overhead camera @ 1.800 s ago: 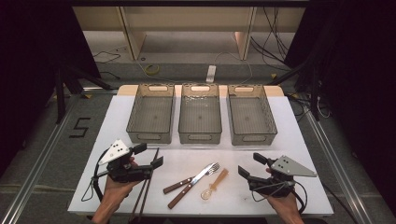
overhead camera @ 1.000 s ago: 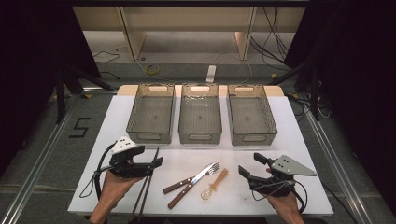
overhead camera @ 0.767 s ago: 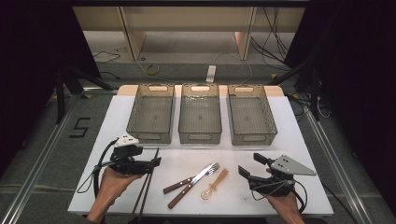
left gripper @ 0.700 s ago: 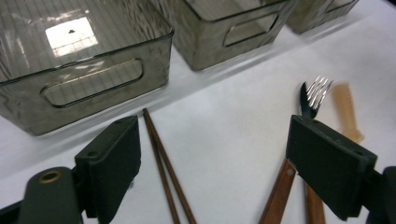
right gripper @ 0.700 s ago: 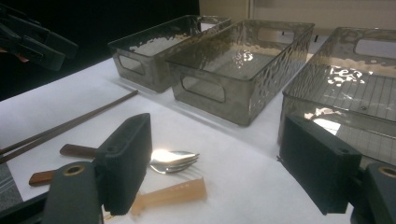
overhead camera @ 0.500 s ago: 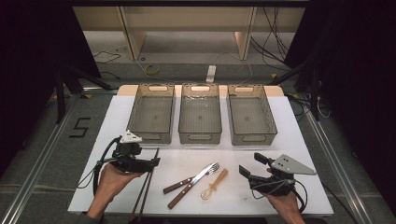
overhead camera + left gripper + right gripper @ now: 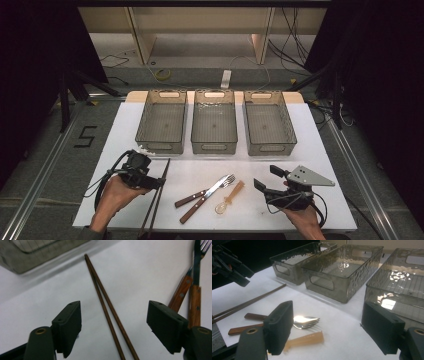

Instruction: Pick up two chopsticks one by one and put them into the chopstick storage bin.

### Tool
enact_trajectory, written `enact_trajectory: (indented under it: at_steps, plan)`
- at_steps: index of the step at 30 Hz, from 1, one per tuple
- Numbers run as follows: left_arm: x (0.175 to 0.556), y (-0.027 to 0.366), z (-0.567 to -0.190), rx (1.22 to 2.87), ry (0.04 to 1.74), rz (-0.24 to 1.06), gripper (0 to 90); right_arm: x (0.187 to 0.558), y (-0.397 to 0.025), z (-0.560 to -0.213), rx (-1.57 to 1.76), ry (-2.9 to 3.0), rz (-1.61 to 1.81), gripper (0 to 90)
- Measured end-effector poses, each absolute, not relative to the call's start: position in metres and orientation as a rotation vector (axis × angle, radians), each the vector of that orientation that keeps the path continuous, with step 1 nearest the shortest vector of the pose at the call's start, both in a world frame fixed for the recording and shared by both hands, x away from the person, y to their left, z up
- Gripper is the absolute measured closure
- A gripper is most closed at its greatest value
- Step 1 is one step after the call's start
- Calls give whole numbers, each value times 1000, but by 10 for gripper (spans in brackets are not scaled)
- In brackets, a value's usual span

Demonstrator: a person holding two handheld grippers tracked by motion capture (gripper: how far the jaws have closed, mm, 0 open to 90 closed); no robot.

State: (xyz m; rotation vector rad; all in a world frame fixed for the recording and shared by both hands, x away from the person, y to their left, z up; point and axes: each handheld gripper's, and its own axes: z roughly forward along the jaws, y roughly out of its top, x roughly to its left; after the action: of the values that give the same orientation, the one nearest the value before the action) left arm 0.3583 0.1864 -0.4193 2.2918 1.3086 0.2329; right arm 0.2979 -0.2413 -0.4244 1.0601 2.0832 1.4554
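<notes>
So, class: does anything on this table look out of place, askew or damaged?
Little stands out. The chopsticks jut over the table's near edge, between the open left gripper. The three bins stand in a straight row. No damage shows.

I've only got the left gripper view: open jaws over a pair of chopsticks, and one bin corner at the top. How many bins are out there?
Observer: A row of three bins stands along the far side of the table.
Operator: Where's the other gripper?
Observer: The right gripper is at the near right of the table, jaws open, holding nothing.
Operator: I see two wooden handles at my right. Anything past them?
Observer: A translucent amber spoon lies just to the right of them.
</notes>
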Motion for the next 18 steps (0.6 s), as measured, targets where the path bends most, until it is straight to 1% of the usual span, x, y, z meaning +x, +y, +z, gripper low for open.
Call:
enact_trajectory:
  at_steps: [2, 5, 6, 12, 13, 16, 18]
  plan:
    - [358, 187, -422, 2317, 1319, 221, 288, 298, -241, -424, 1061, 2083, 1453, 264]
    - [359, 189, -425, 2340, 1336, 203, 340, 298, -242, -424, 1068, 2082, 1455, 265]
    - [358, 189, -427, 2352, 1338, 195, 340, 298, -242, -424, 1068, 2082, 1455, 265]
    - [357, 186, -438, 2440, 1340, 162, 452, 299, -240, -425, 1063, 2093, 1445, 265]
    - [356, 186, -440, 2449, 1346, 159, 452, 299, -240, -425, 1063, 2093, 1445, 265]
    - [355, 185, -443, 2486, 1348, 140, 506, 299, -240, -425, 1063, 2095, 1443, 265]
    - [355, 185, -444, 2500, 1357, 142, 519, 299, -240, -425, 1064, 2095, 1443, 265]
